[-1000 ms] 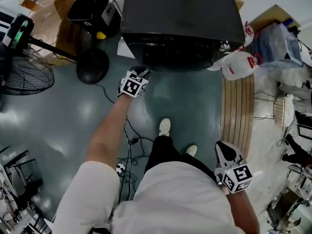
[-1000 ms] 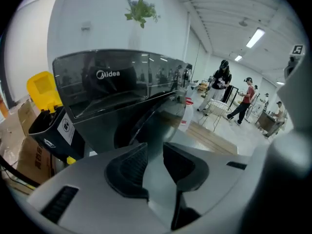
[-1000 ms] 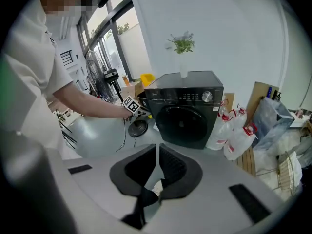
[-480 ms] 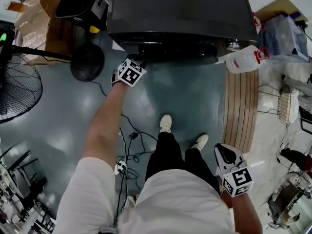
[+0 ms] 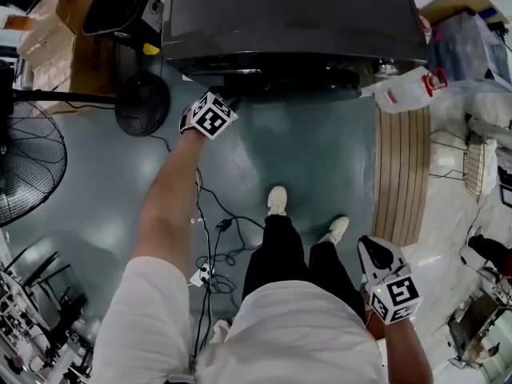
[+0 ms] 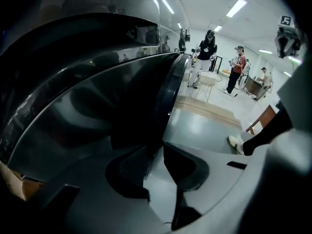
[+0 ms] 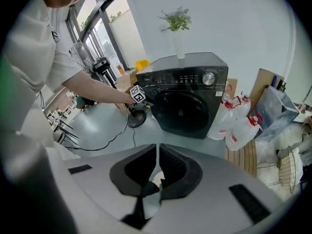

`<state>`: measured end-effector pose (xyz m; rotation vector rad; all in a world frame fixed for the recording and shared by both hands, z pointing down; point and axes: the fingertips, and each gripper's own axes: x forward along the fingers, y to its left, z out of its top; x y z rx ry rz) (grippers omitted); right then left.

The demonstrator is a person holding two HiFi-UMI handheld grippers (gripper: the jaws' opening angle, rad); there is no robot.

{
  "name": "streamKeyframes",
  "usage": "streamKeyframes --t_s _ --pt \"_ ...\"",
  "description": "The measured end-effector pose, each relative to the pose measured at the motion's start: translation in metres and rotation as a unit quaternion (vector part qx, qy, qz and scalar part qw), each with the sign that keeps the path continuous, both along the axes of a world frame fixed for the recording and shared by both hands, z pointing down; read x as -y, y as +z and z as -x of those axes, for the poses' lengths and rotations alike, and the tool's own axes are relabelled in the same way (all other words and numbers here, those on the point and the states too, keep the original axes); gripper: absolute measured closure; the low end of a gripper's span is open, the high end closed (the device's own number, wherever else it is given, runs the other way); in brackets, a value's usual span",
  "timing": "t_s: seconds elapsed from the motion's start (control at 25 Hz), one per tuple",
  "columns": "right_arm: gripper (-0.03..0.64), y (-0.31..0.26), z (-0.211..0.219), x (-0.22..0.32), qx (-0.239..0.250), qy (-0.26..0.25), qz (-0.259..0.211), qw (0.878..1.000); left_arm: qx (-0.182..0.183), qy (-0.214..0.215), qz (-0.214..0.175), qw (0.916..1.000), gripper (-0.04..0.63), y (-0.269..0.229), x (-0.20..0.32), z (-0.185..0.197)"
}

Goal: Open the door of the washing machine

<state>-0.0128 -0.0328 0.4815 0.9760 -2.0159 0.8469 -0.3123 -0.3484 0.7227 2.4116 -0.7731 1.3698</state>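
Right now the big black washing machine (image 5: 296, 14) stands at the top of the head view, on the grey-green floor (image 5: 312, 166). Its round door (image 7: 187, 111) is on the front and looks shut in the right gripper view. A standing fan (image 5: 24, 166) is off to the left. White jugs (image 5: 404, 93) sit by the machine's right corner, next to a wooden mat (image 5: 400, 174).

The left gripper (image 5: 226, 104) reaches out to the front of the machine, at the left side of the door. Its jaws are apart and have just been closing a little. The dark edge of the door (image 6: 168, 91) runs right down to their tips. I cannot tell if they touch it.

The right gripper (image 5: 370, 245) hangs low by the person's right side, well away from the machine. Its jaws are together, with nothing in them.
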Motion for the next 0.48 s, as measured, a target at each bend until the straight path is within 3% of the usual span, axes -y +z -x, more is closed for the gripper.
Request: streamKeyframes --t_s 0.28,0.48 --pt "0.591 0.0082 0.0024 -0.0045 0.003 0.005 0.009 1.000 -0.006 0.014 0.030 0.9994 0.484 0.0048 0.0017 -0.0027" --pt "0.592 0.0112 0.0049 -0.0055 0.006 0.004 0.008 1.000 -0.013 0.002 0.033 0.9994 0.485 0.0069 0.0011 -0.0022"
